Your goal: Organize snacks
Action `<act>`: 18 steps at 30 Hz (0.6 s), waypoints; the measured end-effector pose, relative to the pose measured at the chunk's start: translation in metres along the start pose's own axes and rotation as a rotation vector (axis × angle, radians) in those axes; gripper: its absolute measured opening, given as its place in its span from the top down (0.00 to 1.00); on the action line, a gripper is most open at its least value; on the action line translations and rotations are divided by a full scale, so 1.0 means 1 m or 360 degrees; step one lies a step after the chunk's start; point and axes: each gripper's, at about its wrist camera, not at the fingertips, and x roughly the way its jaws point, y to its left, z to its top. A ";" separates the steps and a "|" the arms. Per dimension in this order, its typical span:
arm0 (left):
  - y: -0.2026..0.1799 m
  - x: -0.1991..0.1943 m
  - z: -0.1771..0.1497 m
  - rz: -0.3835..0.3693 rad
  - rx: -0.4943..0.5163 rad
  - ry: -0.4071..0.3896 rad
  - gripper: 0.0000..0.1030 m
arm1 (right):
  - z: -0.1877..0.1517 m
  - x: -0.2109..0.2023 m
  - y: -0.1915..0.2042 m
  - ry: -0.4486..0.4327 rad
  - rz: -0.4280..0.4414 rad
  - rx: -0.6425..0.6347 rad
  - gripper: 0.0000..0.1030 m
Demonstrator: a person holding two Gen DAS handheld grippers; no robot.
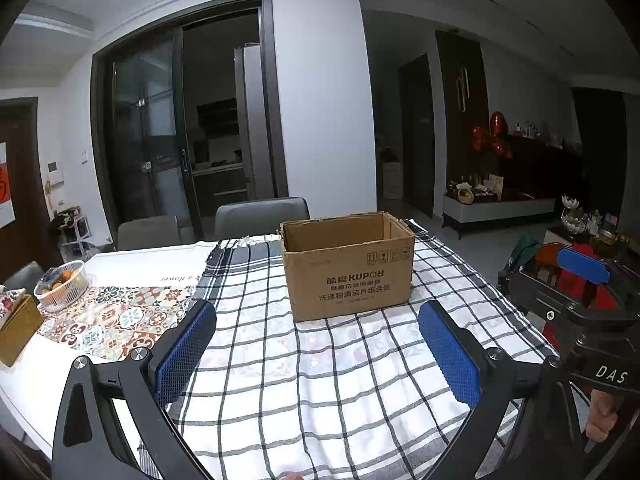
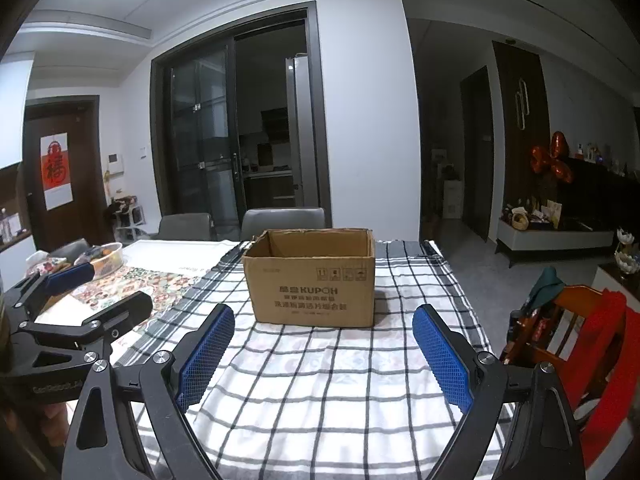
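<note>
You had both claws over the near edge of the bench, each pointed at the box (image 1: pixel 347 266) and tilted a little down. The left claw (image 1: pixel 318 356) stood wide open with nothing between its blue pads (image 1: pixel 182 354); the right claw (image 2: pixel 324 356) stood just as wide and just as empty. In each view the other claw showed at the side, also gaping and holding nothing.

The box sat upright on the checked cloth (image 1: pixel 320 380) toward the far edge of the bench, its top open and its printed side facing you. What lay inside could not be seen from this height. No loose snacks showed on the cloth. The only likely candidates were in the white basket (image 1: pixel 64 285) by the left edge, on the patterned mat (image 1: pixel 116 316), well apart from the box.

So the step in hand looked like the start: picking a first item. To do it well, you needed to settle on one claw for the fetch and keep the other clear, since they hung close side by side. The left was nearer the basket. A soft packet would want a gentle squeeze across its middle, then a drop straight down into the box's open top, clear of its ragged rim.
</note>
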 end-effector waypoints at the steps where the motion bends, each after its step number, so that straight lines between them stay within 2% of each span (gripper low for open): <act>1: 0.000 0.000 0.000 0.0002 -0.0001 0.0000 0.00 | 0.000 0.001 0.000 0.0002 0.0001 0.0001 0.11; 18: -0.002 -0.001 0.000 0.0008 0.0014 -0.0010 0.00 | -0.001 0.001 -0.001 0.0003 0.0006 0.0006 0.11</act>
